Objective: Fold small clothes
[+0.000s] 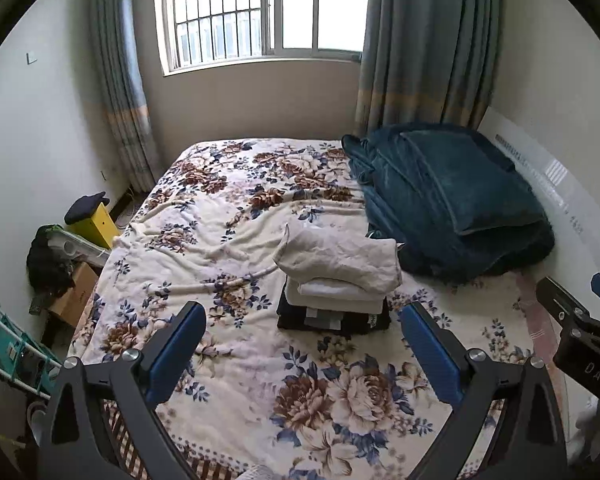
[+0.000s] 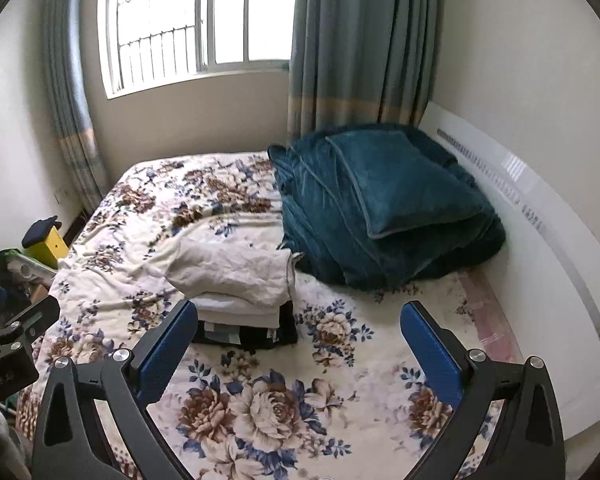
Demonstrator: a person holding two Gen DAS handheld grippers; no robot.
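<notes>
A stack of folded clothes sits on the floral bedspread (image 1: 220, 240): a cream garment (image 1: 340, 260) on top, white pieces (image 1: 336, 296) under it, a black piece (image 1: 332, 322) at the bottom. The stack also shows in the right wrist view (image 2: 240, 272). My left gripper (image 1: 304, 344) is open and empty, held just in front of the stack. My right gripper (image 2: 296, 348) is open and empty, to the right of the stack; the stack's left part is hidden behind its left finger (image 2: 164, 352). The right gripper's body (image 1: 580, 328) shows at the left view's right edge.
A folded teal blanket (image 1: 452, 200) lies at the bed's far right against a white panel (image 2: 540, 240). Left of the bed stand a yellow box (image 1: 94, 224), a cardboard box (image 1: 74, 296) and dark clutter. A window and curtains are behind the bed.
</notes>
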